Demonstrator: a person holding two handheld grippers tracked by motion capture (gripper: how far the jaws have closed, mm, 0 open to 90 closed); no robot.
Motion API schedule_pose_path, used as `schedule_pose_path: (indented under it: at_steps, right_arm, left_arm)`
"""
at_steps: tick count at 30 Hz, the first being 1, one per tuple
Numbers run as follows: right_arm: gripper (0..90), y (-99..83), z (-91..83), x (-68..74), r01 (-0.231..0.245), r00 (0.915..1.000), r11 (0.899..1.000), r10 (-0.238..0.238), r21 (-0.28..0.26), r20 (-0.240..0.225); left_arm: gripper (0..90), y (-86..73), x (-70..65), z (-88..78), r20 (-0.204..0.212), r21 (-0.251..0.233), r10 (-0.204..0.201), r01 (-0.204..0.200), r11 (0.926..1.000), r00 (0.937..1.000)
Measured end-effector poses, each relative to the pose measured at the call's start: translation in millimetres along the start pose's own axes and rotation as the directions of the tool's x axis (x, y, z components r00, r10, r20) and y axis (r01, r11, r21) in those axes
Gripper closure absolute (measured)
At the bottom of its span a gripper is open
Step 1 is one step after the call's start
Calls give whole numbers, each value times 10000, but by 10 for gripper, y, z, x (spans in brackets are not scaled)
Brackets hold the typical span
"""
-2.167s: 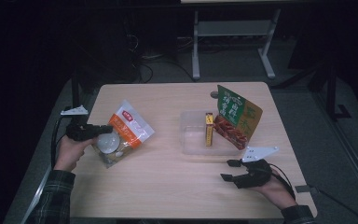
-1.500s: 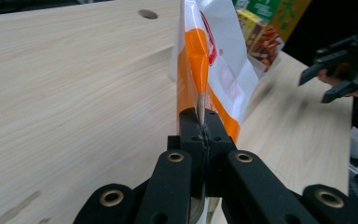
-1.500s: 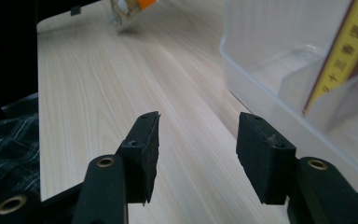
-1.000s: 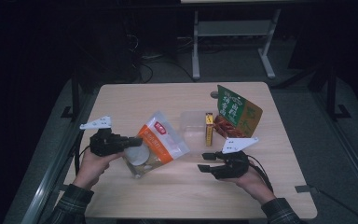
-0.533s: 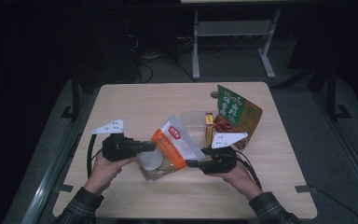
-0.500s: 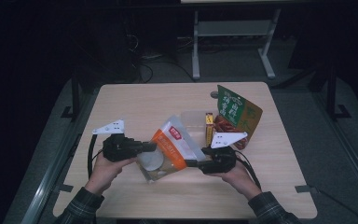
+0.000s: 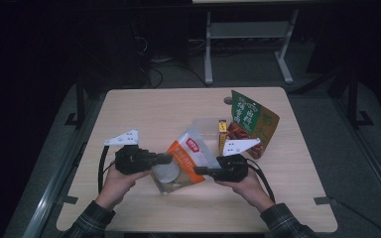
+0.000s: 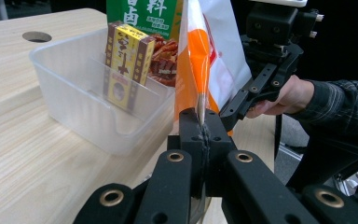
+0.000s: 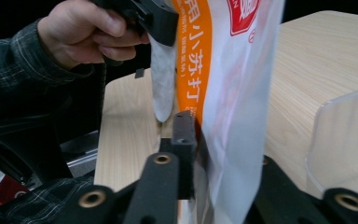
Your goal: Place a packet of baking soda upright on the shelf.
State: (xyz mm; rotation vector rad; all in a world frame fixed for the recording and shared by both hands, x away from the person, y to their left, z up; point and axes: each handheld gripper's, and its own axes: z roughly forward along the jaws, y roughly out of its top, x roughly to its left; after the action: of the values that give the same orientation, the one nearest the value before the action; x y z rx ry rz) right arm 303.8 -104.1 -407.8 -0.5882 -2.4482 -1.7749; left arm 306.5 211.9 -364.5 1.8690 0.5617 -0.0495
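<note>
Evidently mid-handover, the left hand-held gripper (image 7: 166, 158) and right hand-held gripper (image 7: 198, 170) both pinch the orange-and-white snack bag (image 7: 188, 161) above the desk (image 7: 144, 109); next, one likely releases before binning it in the clear plastic box (image 8: 79, 88).

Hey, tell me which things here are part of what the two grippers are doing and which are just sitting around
In use:
orange and white snack bag, pinched by both
left gripper
right gripper

Lying about:
clear plastic bin
yellow box standing in the bin
green packet at the bin
wooden table
</note>
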Motion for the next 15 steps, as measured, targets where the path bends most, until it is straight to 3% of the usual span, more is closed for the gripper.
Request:
schedule_pose_path:
  at_steps: [2,6,11,15]
  right_arm:
    - [889,3,1,10,24,9999,10000,-24,2,-99]
    - [896,8,0,26,199,9996,9998,-198,70,-182]
    - [899,18,-17,36,171,9978,9998,-167,45,-648]
    - [900,41,-15,69,260,9957,9996,-253,72,-890]
  left_arm:
    - [897,-7,8,3,-14,-21,-35,35,10000,10000]
    - [897,-14,1,11,-99,72,-12,12,10000,10000]
    - [893,-33,17,31,-336,230,141,-134,9996,9993]
    - [888,-68,55,62,-263,281,53,-46,9996,9996]
